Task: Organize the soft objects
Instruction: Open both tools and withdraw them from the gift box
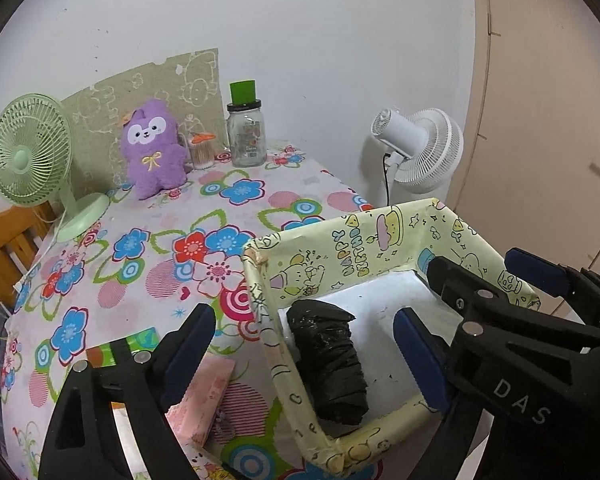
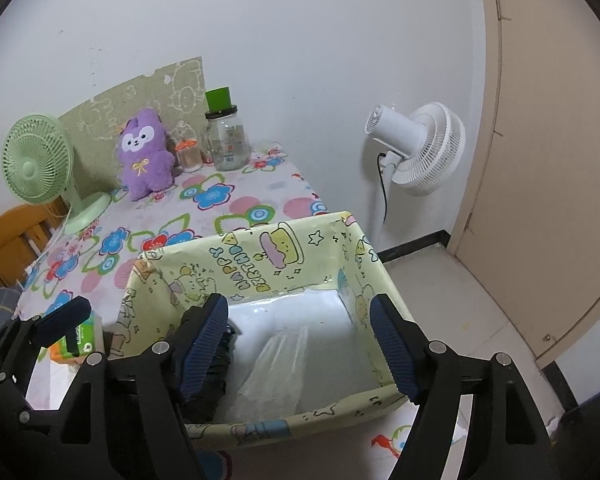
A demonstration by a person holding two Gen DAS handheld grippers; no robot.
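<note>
We hold our left hand-held gripper [image 1: 304, 344] and right hand-held gripper [image 2: 300, 344] wide open and empty over the box [image 2: 260, 256] at the tabletop's [image 1: 220, 208] near right corner; a black roll [image 1: 332, 364] lies inside.

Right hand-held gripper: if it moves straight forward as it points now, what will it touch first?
Probably the clear plastic bag lying in the box, beside the black roll; the open right hand-held gripper points down into it. Depth is unclear.
</note>
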